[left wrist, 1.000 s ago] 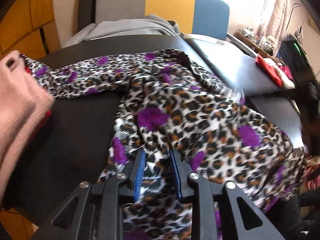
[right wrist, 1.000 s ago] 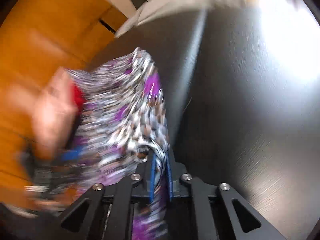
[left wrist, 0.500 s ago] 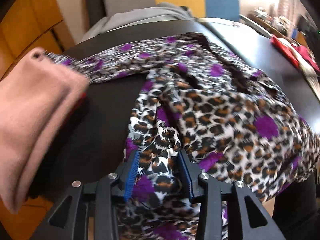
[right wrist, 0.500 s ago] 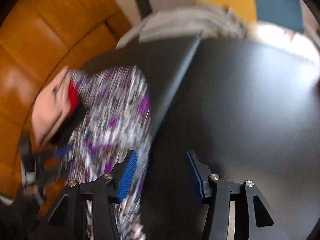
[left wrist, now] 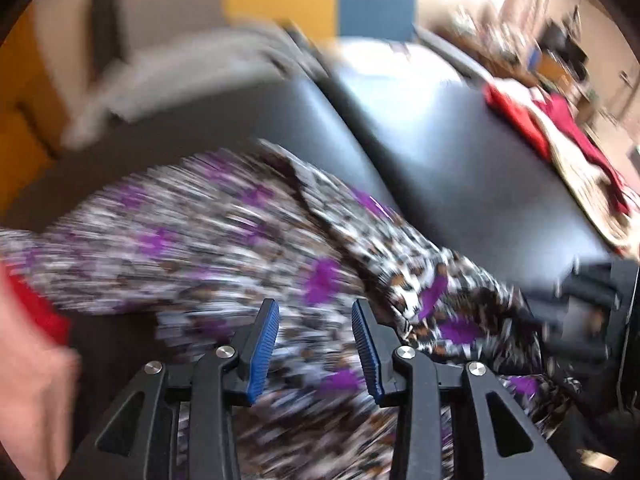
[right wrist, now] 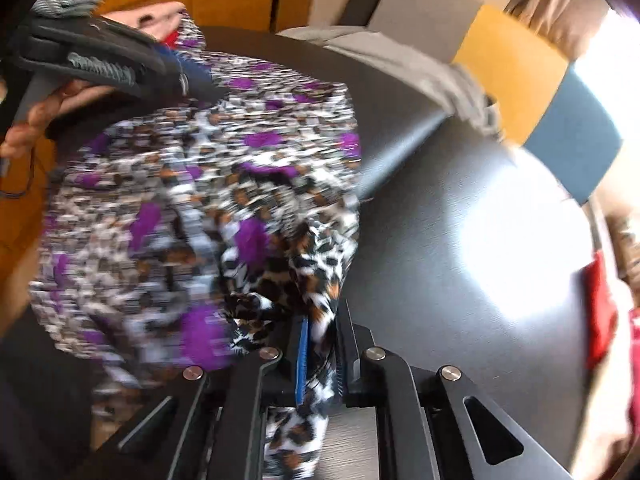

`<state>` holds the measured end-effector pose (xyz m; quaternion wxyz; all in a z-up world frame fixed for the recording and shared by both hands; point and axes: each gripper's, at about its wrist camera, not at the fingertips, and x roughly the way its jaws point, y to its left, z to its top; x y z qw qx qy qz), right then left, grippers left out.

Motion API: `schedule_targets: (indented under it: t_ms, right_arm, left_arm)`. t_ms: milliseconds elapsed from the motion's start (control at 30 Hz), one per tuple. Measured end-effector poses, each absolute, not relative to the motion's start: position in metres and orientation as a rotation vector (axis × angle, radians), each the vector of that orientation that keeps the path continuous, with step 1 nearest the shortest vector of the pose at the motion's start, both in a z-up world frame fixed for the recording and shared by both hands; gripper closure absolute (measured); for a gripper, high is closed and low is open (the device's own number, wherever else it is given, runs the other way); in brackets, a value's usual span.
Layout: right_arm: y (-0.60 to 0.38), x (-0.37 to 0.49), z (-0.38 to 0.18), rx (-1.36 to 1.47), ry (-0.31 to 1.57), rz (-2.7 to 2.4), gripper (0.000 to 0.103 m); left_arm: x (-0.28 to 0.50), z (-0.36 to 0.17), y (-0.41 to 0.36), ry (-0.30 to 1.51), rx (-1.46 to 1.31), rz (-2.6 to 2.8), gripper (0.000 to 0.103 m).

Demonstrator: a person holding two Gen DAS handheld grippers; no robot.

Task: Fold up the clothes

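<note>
A dark table [right wrist: 460,208] fills the scene, with a grey, yellow and blue sofa [right wrist: 516,64] behind it and red clothes [left wrist: 560,128] at its far right edge. A leopard-print garment with purple spots [right wrist: 192,200] lies bunched on the table's left part, blurred. The right gripper [right wrist: 320,356] has its blue pads closed narrowly on a fold of this fabric. The left gripper [left wrist: 316,348] hangs above the garment [left wrist: 240,240], its fingers apart and holding nothing.

Dark table [right wrist: 460,208], grey-yellow-blue sofa [right wrist: 516,68], possibly red cloth [left wrist: 520,116]
</note>
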<state>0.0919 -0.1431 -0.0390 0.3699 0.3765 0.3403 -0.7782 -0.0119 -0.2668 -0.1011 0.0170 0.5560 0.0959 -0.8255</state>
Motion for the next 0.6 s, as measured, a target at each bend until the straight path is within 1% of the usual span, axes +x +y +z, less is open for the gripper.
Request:
schedule_targets:
  t_ms: [33, 67, 100, 133, 200, 233, 267, 300, 367, 433, 500, 533, 567, 600]
  right_arm:
    - [-0.140, 0.077, -0.038, 0.953, 0.908, -2.037, 0.093]
    - [-0.136, 0.060, -0.037, 0.939, 0.944, -2.080, 0.094]
    - [-0.131, 0.037, -0.037, 0.936, 0.981, -2.133, 0.095]
    - [-0.124, 0.011, -0.036, 0.936, 1.018, -2.191, 0.095]
    - [-0.108, -0.037, -0.035, 0.999, 0.980, -2.279, 0.094]
    - [-0.098, -0.058, -0.029, 1.050, 0.863, -2.305, 0.094]
    - [-0.089, -0.078, -0.019, 1.105, 0.703, -2.316, 0.094]
    - [-0.081, -0.089, -0.008, 1.132, 0.540, -2.308, 0.090]
    - [-0.062, -0.090, 0.010, 1.144, 0.179, -2.183, 0.089]
    - [-0.051, -0.065, 0.020, 1.131, -0.044, -1.956, 0.085]
    - [-0.050, -0.034, 0.019, 1.132, -0.120, -1.774, 0.067]
    - [-0.053, -0.017, 0.013, 1.151, -0.142, -1.679, 0.065]
    - [-0.060, -0.008, 0.003, 1.187, -0.135, -1.636, 0.061]
    - [-0.069, -0.004, -0.010, 1.228, -0.117, -1.619, 0.059]
  left_arm:
    - [-0.022, -0.110, -0.265, 0.314, 1.774, -2.558, 0.065]
    - [-0.032, -0.111, -0.263, 0.304, 1.754, -2.575, 0.064]
    - [-0.044, -0.110, -0.266, 0.345, 1.747, -2.584, 0.064]
    - [-0.057, -0.109, -0.270, 0.412, 1.756, -2.583, 0.064]
    - [-0.080, -0.109, -0.282, 0.556, 1.765, -2.576, 0.064]
    - [-0.090, -0.111, -0.292, 0.662, 1.762, -2.565, 0.064]
    - [-0.099, -0.113, -0.304, 0.776, 1.748, -2.549, 0.065]
    - [-0.107, -0.116, -0.315, 0.887, 1.728, -2.528, 0.064]
    - [-0.114, -0.122, -0.332, 1.057, 1.676, -2.491, 0.067]
    - [-0.119, -0.128, -0.348, 1.215, 1.620, -2.448, 0.068]
    - [-0.117, -0.132, -0.353, 1.275, 1.578, -2.430, 0.070]
    - [-0.115, -0.134, -0.355, 1.297, 1.559, -2.424, 0.072]
    - [-0.113, -0.136, -0.356, 1.318, 1.540, -2.417, 0.072]
    - [-0.110, -0.136, -0.355, 1.307, 1.535, -2.421, 0.072]
